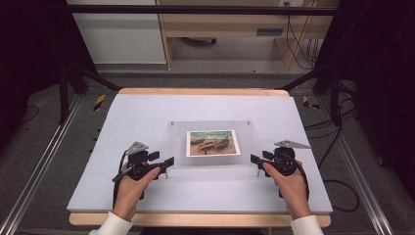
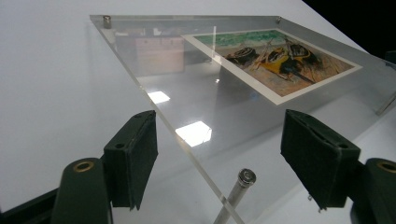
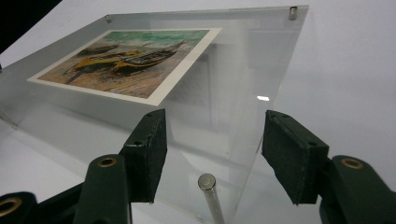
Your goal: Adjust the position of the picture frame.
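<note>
The left tongs (image 1: 167, 162) stand open at the near left corner of a clear acrylic frame (image 1: 171, 142); seen along them in the left gripper view, their pads (image 2: 133, 156) flank the frame's corner and its metal standoff pin (image 2: 243, 182) without pressing. The right tongs (image 1: 254, 159) are likewise open at the near right corner, pads (image 3: 149, 151) either side of that corner's pin (image 3: 208, 184). The frame lies in the middle of the pale worktop (image 1: 147, 110), holding a print of beached boats (image 1: 213, 143) towards its right half.
</note>
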{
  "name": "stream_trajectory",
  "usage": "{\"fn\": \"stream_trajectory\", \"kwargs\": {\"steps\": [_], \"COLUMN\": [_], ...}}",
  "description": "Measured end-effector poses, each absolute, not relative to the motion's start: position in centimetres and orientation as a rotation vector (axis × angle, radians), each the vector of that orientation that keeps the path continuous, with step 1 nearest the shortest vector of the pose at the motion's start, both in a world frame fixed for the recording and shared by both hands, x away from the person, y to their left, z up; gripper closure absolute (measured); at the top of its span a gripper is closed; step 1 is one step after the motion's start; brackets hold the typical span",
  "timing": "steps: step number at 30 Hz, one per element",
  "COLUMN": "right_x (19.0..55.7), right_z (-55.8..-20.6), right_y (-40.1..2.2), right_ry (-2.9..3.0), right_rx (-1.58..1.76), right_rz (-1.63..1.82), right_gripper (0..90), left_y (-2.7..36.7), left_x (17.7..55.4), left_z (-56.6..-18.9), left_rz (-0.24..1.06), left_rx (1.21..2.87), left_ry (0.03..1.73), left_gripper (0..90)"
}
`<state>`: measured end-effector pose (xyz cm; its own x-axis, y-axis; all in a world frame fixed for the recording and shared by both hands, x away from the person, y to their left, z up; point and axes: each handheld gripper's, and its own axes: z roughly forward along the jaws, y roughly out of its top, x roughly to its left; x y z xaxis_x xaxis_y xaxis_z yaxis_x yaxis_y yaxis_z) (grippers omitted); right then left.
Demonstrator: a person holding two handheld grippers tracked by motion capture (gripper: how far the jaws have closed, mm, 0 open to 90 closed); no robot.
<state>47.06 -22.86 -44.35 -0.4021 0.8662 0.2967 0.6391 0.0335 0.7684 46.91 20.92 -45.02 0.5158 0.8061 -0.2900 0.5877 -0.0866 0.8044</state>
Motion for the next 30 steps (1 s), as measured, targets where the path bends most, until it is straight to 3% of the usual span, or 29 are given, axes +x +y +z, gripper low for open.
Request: {"fn": "stream_trajectory", "kwargs": {"steps": [30], "right_x": [47.1], "right_z": [-44.9], "right_y": [-23.0], "right_ry": [2.057], "right_rx": [1.667], "right_rz": [1.386], "right_gripper": [30.6], "left_y": [21.1], "left_x": [47.7], "left_z": [-46.3], "left_rz": [0.044], "left_rx": [1.687], "left_ry": [1.211], "left_gripper": [23.1]}}
